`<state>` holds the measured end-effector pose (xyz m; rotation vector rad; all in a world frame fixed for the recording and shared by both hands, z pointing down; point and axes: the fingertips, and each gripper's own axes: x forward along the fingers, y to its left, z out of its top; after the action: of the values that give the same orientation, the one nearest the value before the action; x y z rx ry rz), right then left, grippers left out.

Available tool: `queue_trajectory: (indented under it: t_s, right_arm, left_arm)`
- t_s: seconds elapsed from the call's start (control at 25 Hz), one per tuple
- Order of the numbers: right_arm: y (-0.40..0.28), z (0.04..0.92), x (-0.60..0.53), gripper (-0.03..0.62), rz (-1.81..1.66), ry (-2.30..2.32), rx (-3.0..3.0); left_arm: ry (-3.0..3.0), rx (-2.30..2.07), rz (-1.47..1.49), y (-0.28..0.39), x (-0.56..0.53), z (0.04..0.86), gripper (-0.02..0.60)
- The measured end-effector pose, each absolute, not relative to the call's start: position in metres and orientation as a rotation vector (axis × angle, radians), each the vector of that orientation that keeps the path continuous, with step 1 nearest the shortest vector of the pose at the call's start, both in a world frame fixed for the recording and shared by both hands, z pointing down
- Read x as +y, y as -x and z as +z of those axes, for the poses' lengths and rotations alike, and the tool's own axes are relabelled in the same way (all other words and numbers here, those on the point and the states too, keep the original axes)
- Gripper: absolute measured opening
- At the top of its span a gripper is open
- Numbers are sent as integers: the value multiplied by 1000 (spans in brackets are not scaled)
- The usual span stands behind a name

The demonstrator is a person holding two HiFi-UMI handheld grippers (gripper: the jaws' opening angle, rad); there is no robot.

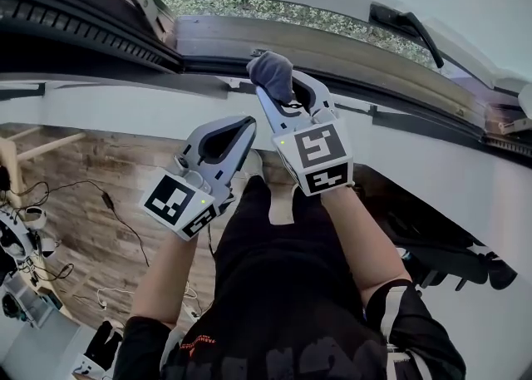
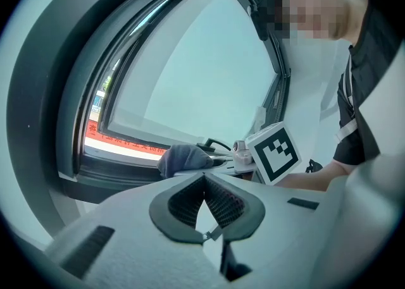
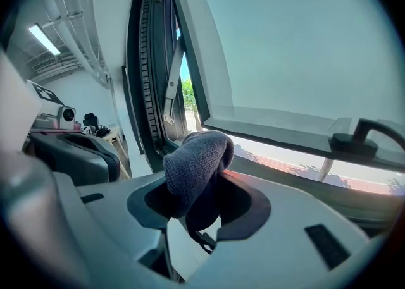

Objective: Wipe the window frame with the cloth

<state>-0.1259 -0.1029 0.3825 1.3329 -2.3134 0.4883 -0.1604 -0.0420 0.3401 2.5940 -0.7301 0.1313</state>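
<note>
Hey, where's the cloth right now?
The grey cloth sits clamped in the right gripper, top centre of the head view, at the window frame's lower rail.

Left gripper (image 1: 246, 125) closed — right gripper (image 1: 283, 87) clamped

Your cloth (image 3: 196, 155) is grey, matt, nubby knit. Your left gripper (image 2: 205, 204) shell is smooth matt grey plastic, its pads (image 2: 224, 200) dark and mesh-textured. The window frame (image 1: 332, 47) looks dull and streaked, the floor (image 1: 91, 166) wood-grained.

Two pale grey shells, each with a dark-rimmed cut-out: left gripper (image 1: 243, 126), right gripper (image 1: 281, 86). Each carries a white cube (image 1: 322, 156) with black square markers and a tiny green light (image 1: 283, 142). Black short sleeve (image 1: 417, 333), white stripes at its cuff.
</note>
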Motion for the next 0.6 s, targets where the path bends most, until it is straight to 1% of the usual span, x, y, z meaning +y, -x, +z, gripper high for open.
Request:
queue_trajectory:
  t_s: [0.6]
  right_arm:
    - [70,382,-88,155,511,-1416,-2272]
  left_arm:
    - [-2629,-637,163,111,-32,335,20]
